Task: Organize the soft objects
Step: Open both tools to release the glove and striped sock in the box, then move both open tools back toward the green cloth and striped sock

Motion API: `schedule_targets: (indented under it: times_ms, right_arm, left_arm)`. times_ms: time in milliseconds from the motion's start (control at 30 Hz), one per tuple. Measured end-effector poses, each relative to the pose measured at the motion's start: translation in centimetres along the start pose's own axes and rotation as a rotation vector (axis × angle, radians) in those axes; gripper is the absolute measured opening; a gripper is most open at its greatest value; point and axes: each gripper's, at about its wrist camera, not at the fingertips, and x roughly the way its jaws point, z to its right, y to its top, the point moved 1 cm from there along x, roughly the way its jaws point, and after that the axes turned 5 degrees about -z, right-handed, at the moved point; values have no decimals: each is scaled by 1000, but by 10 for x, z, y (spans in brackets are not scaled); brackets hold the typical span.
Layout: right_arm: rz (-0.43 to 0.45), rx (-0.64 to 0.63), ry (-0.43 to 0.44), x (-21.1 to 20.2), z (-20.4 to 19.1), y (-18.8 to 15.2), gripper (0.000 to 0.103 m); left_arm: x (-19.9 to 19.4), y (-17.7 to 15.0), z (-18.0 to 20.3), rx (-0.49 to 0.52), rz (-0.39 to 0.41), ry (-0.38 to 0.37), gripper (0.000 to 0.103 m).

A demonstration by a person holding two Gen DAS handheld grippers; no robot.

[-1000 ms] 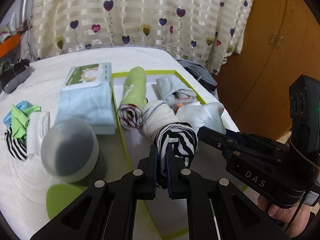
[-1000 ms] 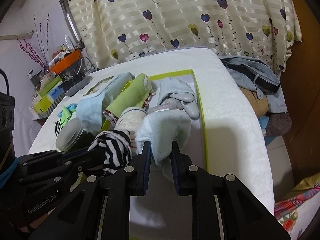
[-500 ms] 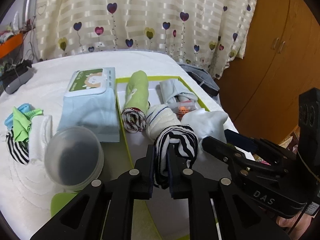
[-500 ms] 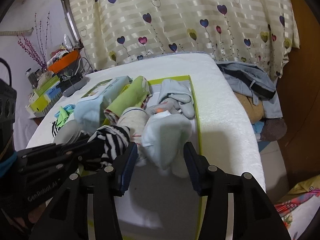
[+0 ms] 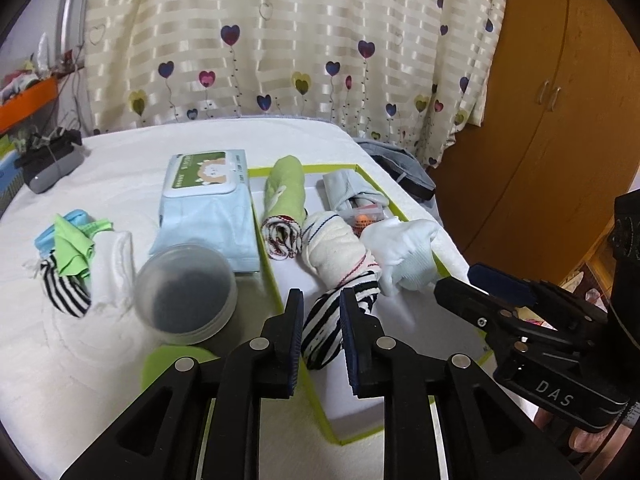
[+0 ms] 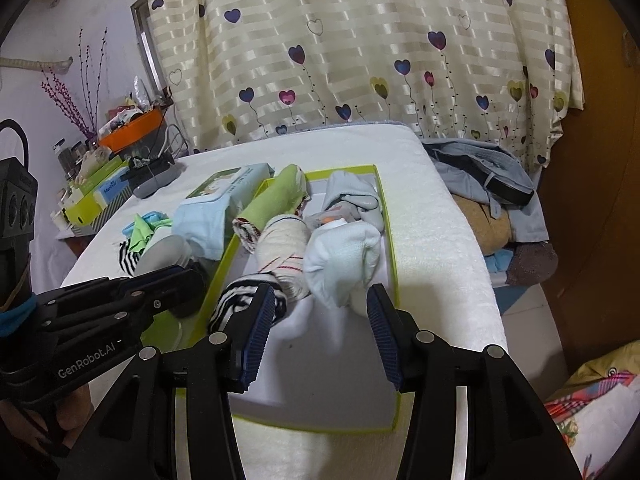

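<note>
Black-white striped sock (image 5: 332, 320), lime-edged tray (image 5: 276, 284).

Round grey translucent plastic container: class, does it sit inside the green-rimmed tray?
No, the round grey translucent plastic container stands on the white cloth outside the green-rimmed tray.

Home bedroom: heart-print curtain (image 5: 304, 40), wooden wardrobe (image 5: 560, 100).

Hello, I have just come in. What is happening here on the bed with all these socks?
A person holds tongs in each hand and is sorting rolled socks into a tray with a green rim. The left tongs are opening around a black-and-white striped sock, which lies in the tray. The right tongs stand open just in front of a white sock, not gripping it. More rolled socks fill the tray behind. A small pile of unsorted socks waits outside, near a pack of wipes.
</note>
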Motion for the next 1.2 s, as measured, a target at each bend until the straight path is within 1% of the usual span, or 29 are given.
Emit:
schedule_targets:
  times_ms: [233, 567, 967, 1200]
  right_arm:
    - [21, -6, -13, -15, -8, -4, 49]
    - [40, -30, -16, -27, -29, -7, 49]
    - [37, -71, -9, -27, -57, -8, 49]
    - [35, -87, -2, -27, -67, -9, 49]
  left_arm:
    - [-17, -6, -4, 4, 23, 9, 21]
    - [-35, -17, -15, 0, 40, 4, 22]
    - [-49, -27, -42, -33, 48, 11, 23]
    - [-53, -29, -50, -44, 54, 18, 24]
